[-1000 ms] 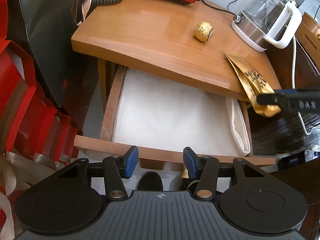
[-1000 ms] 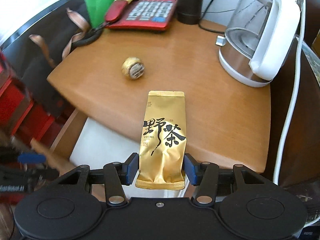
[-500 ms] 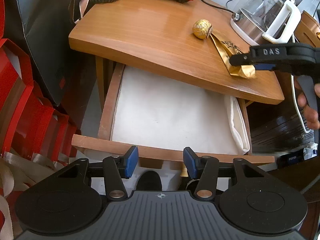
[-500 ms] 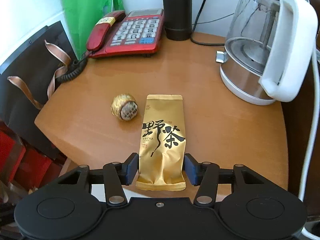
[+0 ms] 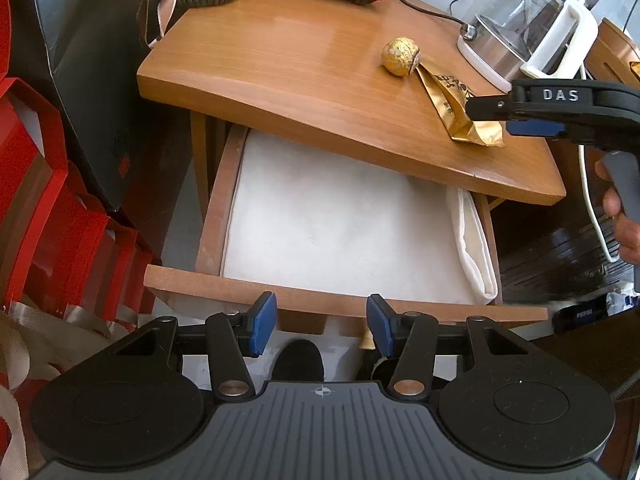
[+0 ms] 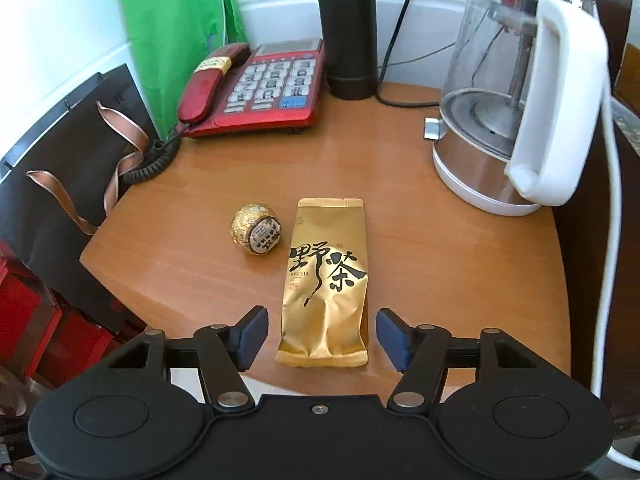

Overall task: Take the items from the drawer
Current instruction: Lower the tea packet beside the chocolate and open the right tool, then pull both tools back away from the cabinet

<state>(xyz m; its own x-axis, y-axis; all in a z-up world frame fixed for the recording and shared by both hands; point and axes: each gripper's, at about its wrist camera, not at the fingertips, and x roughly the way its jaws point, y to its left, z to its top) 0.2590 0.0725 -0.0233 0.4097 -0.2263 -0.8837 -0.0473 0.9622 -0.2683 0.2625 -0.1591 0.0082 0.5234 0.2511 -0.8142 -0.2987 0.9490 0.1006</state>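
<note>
Left wrist view: drawer (image 5: pixel 248 280) interior partly hidden under wooden tabletop (image 5: pixel 304 76); white liner only. Left gripper (image 5: pixel 320 324) spread, empty. Right gripper (image 6: pixel 320 334) jaws just opening, gold tea pouch (image 6: pixel 326 280) lying on tabletop between them, untouched, beside foil ball (image 6: pixel 256 229).

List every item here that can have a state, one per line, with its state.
drawer: pulled open, only its white liner showing
gold tea pouch: lying flat on the table top, released
foil ball: resting on the table, beside the pouch
right gripper: jaws just opened, pads clear of the pouch
left gripper: open, empty, over the drawer front
glass kettle: upright, looks empty
phone handset: on its cradle
</note>
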